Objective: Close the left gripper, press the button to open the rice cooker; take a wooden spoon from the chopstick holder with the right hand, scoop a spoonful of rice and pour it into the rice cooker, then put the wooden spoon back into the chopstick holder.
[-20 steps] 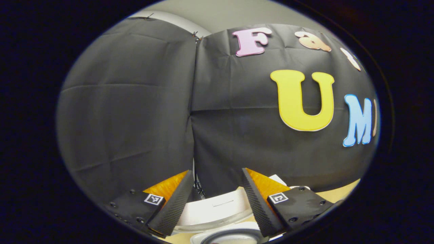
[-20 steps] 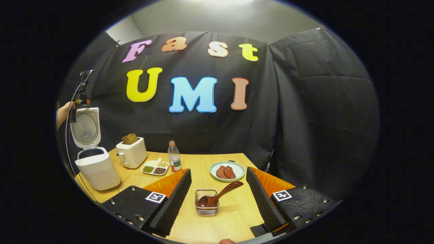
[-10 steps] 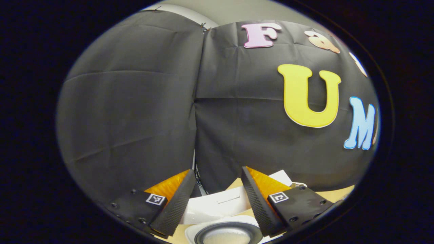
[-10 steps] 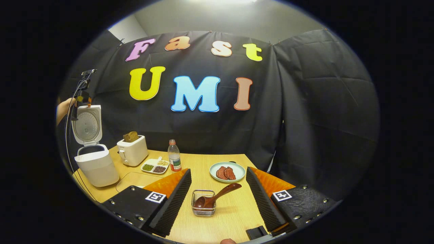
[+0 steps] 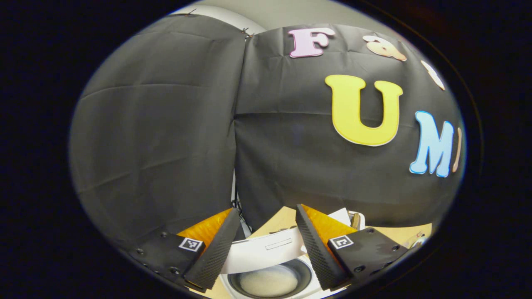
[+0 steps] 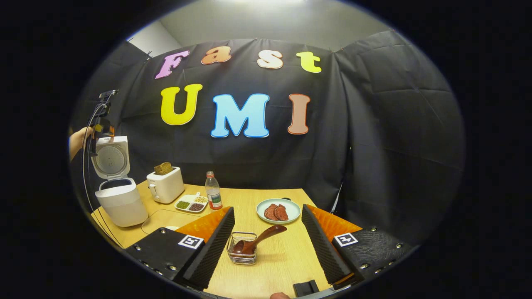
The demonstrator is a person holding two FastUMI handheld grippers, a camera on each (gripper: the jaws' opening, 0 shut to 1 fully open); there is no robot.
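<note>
Rice cooker (image 5: 266, 265), white and with its lid raised, sits below the left gripper (image 5: 266, 245) in the left gripper view; its dark inner pot holds a pale layer of rice. The gripper's two fingers stand well apart with nothing between them.

In the right gripper view, the right gripper (image 6: 266, 245) hovers over the light wooden table (image 6: 282, 261), fingers spread wide and empty. Between them on the table stands a small wire-mesh chopstick holder (image 6: 241, 255) with a dark brown wooden spoon (image 6: 257, 241) lying in it, handle slanting up to the right. Behind it sits a pale green plate of red meat slices (image 6: 278, 210). At far left the white rice cooker (image 6: 118, 199) stands with its lid up, a hand (image 6: 79, 139) just beside the lid's top. Next to it are a white toaster holding brown bread (image 6: 166, 187), a divided dish of beans (image 6: 191, 203) and a clear plastic bottle (image 6: 213, 195).
</note>
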